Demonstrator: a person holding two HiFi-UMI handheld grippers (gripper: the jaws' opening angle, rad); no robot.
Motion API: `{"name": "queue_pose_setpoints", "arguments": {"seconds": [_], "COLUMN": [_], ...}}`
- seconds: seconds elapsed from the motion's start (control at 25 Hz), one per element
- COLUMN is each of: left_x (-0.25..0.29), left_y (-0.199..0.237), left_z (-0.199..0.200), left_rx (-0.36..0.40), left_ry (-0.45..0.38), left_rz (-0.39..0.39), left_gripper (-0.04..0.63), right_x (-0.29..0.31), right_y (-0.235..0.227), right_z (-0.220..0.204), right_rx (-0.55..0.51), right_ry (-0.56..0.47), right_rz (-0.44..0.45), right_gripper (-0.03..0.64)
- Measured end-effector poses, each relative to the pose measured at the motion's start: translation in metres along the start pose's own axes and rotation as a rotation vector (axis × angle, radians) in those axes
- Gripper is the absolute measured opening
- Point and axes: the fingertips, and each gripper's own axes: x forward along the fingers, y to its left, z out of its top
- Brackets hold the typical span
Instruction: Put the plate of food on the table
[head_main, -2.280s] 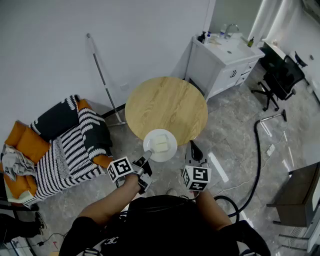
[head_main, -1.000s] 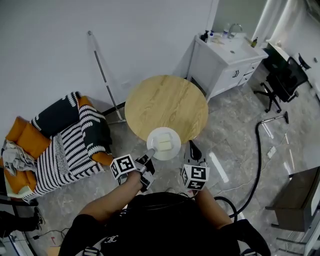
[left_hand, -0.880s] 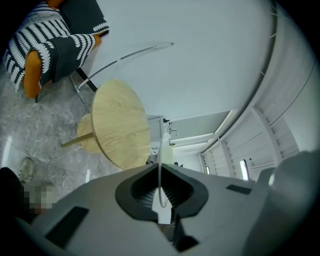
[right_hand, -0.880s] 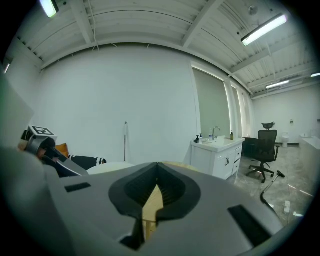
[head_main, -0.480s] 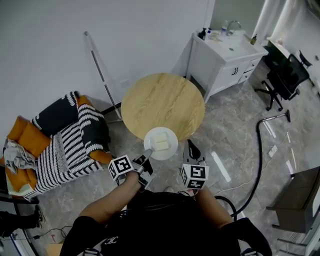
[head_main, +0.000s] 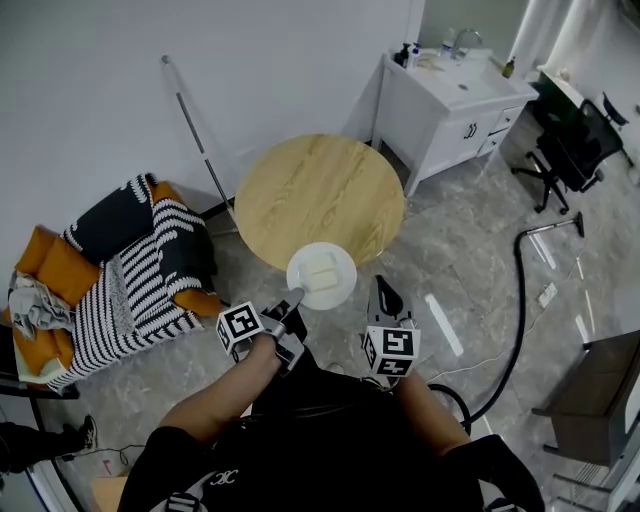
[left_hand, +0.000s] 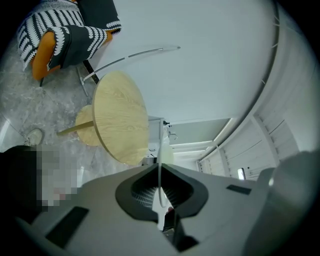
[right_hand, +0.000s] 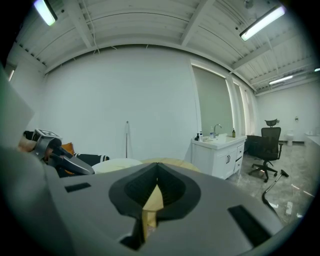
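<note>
A white plate (head_main: 321, 274) with a pale block of food hangs over the near edge of the round wooden table (head_main: 320, 190). My left gripper (head_main: 297, 296) is shut on the plate's near rim. In the left gripper view the plate (left_hand: 160, 155) is a thin white edge pinched between the jaws, with the table (left_hand: 120, 117) beyond. My right gripper (head_main: 383, 287) is just right of the plate with its jaws together and nothing in them. The right gripper view shows the plate (right_hand: 112, 165) and the table (right_hand: 167, 161) ahead.
A striped armchair with orange cushions (head_main: 120, 270) stands left of the table. A white sink cabinet (head_main: 455, 95) is at the back right, with a black office chair (head_main: 575, 140) beyond it. A black hose (head_main: 515, 290) lies on the floor. A pole (head_main: 195, 130) leans on the wall.
The head view has shifted a little, so the table sits higher in the picture. The plate stays over the table's near edge in my left gripper. The right gripper keeps its place beside it.
</note>
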Motion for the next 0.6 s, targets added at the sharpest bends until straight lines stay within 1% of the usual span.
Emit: {"name": "queue_pose_setpoints", "arguments": {"seconds": [0.24,0.4,0.6], "left_x": [0.016,0.026,0.034], "left_y": [-0.006,-0.008,-0.009], "left_z": [-0.008,-0.004,0.003], "left_rx": [-0.004,-0.005,-0.007], "left_ry": [0.01,0.011,0.019], "left_rz": [-0.019,-0.032,-0.028], "left_gripper": [0.018,0.018,0.017], "right_x": [-0.001,0.005,0.014], "right_y": [-0.018,-0.024,-0.022], "right_z": [0.0,0.001,0.01], "right_rx": [-0.001,-0.011,-0.037], "right_ry": [-0.002,-0.004,-0.019], "right_rz": [-0.013,-0.011,-0.008], "right_gripper": [0.008,0.008,0.008]}}
